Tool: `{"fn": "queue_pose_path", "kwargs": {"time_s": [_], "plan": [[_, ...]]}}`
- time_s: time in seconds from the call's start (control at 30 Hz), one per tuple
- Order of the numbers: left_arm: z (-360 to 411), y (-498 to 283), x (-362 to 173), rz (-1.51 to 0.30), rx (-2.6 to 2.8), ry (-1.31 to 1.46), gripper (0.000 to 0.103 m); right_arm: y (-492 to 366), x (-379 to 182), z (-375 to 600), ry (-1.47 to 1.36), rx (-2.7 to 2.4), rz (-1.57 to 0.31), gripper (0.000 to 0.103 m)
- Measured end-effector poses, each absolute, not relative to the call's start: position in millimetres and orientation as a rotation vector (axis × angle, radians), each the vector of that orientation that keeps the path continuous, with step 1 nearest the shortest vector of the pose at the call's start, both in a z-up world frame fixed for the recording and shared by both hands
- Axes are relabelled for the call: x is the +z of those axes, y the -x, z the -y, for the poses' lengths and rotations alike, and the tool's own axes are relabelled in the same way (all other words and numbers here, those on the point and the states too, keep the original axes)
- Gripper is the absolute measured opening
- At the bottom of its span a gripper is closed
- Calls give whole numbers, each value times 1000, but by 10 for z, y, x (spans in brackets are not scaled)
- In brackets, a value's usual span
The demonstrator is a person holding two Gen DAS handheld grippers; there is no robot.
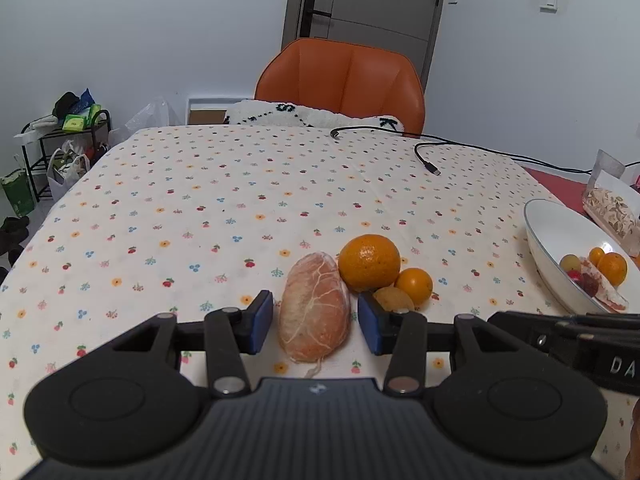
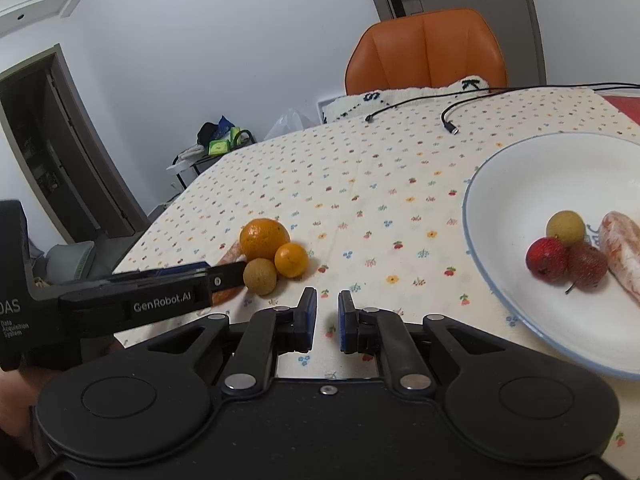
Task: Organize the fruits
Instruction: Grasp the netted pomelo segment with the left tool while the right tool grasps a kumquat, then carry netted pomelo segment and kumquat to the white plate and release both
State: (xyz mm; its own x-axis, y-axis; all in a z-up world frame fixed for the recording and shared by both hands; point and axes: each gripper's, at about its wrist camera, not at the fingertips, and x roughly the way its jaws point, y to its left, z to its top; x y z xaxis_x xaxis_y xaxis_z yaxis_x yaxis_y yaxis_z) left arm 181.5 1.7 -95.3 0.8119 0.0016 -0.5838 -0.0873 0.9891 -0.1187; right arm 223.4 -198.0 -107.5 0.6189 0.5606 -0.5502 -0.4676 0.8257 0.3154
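Peeled segment (image 1: pixel 315 305) between open fingers (image 1: pixel 259 320), plate (image 2: pixel 500 208) cropped (right)

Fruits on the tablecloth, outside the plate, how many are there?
4. A peeled citrus segment lies inside the open left gripper; a big orange sits behind it, a small orange right of that, and a brownish round fruit in front of both. Others may hide behind the grippers.

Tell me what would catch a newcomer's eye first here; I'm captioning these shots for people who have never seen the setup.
First, the peeled pomelo segment lying between the open fingers of the left gripper, on the flower-print tablecloth. Right beside it sit a large orange, a small orange and a brownish longan. To the right, the white plate holds red fruits and another pomelo segment, and an orange chair stands behind the table.
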Motion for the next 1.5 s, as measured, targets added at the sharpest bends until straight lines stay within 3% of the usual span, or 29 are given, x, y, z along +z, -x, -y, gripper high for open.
{"fn": "queue_pose_path", "kwargs": {"time_s": [0.13, 0.2, 0.33, 0.97, 1.5], "plan": [[-8, -1842, -965, -617, 49, 129, 44, -2230, -1103, 1981, -146, 591, -687, 17], [-6, -1848, -967, -616, 49, 124, 37, -2238, -1097, 1985, -150, 591, -691, 18], [-20, -1842, -961, -614, 38, 133, 34, -2286, -1067, 1923, -142, 594, -687, 21], [-164, -1776, -948, -610, 45, 161, 32, -2594, -1077, 1533, -182, 657, -709, 25], [-171, -1657, -768, -567, 47, 173, 32, -2419, -998, 1703, -182, 654, -669, 21]]}}
